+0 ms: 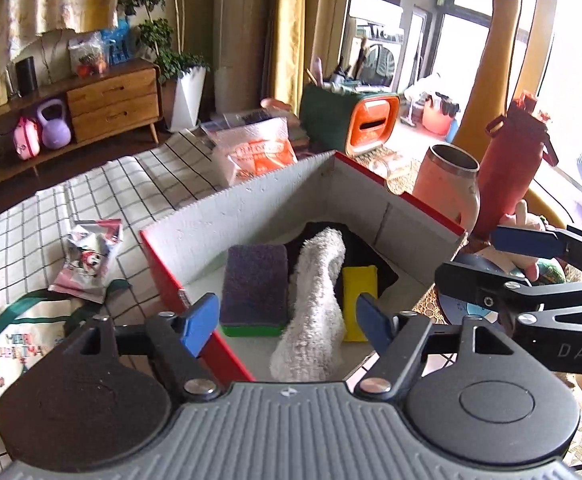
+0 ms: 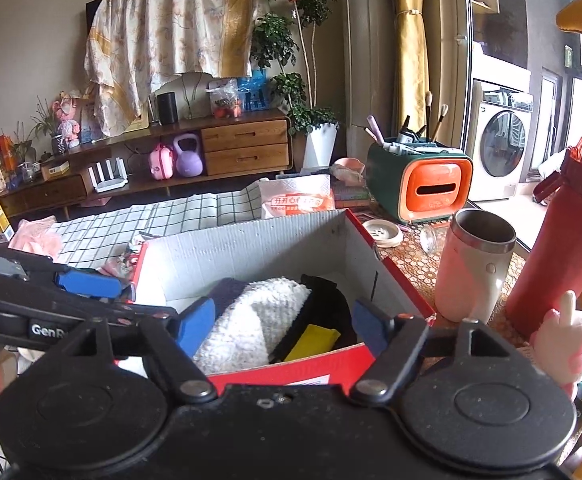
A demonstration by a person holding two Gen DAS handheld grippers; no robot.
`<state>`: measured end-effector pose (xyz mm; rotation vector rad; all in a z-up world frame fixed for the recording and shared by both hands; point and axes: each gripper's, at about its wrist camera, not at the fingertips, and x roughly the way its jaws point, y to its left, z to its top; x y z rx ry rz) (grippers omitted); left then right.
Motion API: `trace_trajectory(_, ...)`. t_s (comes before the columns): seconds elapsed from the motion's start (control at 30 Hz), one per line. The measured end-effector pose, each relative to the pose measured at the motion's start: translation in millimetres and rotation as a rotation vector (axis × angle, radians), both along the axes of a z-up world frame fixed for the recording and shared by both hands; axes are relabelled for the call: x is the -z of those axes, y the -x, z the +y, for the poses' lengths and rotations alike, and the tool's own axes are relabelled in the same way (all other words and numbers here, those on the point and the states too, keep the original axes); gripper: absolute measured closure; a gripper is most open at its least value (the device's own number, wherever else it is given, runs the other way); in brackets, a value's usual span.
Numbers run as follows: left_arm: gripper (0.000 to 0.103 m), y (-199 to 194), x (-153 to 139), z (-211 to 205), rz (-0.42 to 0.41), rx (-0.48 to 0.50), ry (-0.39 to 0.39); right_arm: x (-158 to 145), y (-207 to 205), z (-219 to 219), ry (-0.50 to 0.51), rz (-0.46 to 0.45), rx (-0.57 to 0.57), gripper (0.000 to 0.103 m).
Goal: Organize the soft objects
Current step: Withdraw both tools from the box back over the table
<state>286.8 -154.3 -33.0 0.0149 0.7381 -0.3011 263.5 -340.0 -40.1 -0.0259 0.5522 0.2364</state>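
A red cardboard box (image 1: 251, 196) (image 2: 251, 248) with white inner walls stands on the table. Inside lie a purple-and-green sponge (image 1: 253, 292) (image 2: 227, 290), a white fluffy sock (image 1: 315, 300) (image 2: 251, 320), a yellow sponge (image 1: 359, 292) (image 2: 311, 342) and a black cloth (image 1: 363, 248) (image 2: 327, 300). My left gripper (image 1: 287, 322) (image 2: 147, 300) hovers open over the box's near corner, nothing between its blue pads. My right gripper (image 2: 282, 326) (image 1: 471, 254) is open too, at the box's right side, holding nothing.
A pink cup (image 2: 475, 268) and a red bottle (image 2: 559, 260) stand right of the box, with a pink plush toy (image 2: 567, 340) nearer. Left on the checked cloth (image 1: 91, 200) lie a crumpled packet (image 1: 91, 256) and a Christmas bag (image 1: 23, 340). An orange tissue box (image 2: 423, 180) sits behind.
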Motion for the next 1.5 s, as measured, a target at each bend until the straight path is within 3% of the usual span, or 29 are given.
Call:
trace_trajectory(0.23,0.025,31.7,-17.5,39.3,-0.048,-0.06,0.005,-12.2,20.5,16.2,-0.015,-0.004,-0.042,0.013)
trace_trajectory(0.33,0.018,46.6,-24.1,56.1,-0.066,-0.084,0.002,-16.7,29.4,28.2,-0.019,-0.015,-0.072,0.007)
trace_trajectory(0.43,0.018,61.8,-28.2,74.4,-0.076,-0.104,0.005,-21.3,39.5,41.2,-0.034,-0.023,-0.105,0.004)
trace_trajectory(0.57,0.017,83.5,-29.8,99.8,-0.093,-0.15,0.005,-26.9,49.2,61.6,-0.047,-0.029,-0.148,0.003)
trace_trajectory(0.73,0.005,107.1,-29.9,133.9,-0.098,-0.195,0.037,-28.9,55.9,89.4,-0.059,-0.023,-0.211,0.003)
trace_trajectory(1.0,0.0,127.4,-24.1,192.0,-0.091,-0.277,0.068,-23.8,59.7,139.1,-0.059,0.005,-0.3,0.003)
trace_trajectory(1.13,0.0,133.3,-16.9,222.0,-0.095,-0.34,0.054,-16.7,60.3,163.5,-0.054,0.022,-0.343,0.003)
trace_trajectory(1.33,0.0,142.5,-1.5,279.7,-0.116,-0.51,0.091,-3.3,58.7,193.5,-0.047,0.054,-0.392,0.003)
trace_trajectory(1.5,0.0,136.7,13.3,319.0,-0.108,-0.631,0.077,7.7,53.3,217.9,-0.043,0.083,-0.424,0.006)
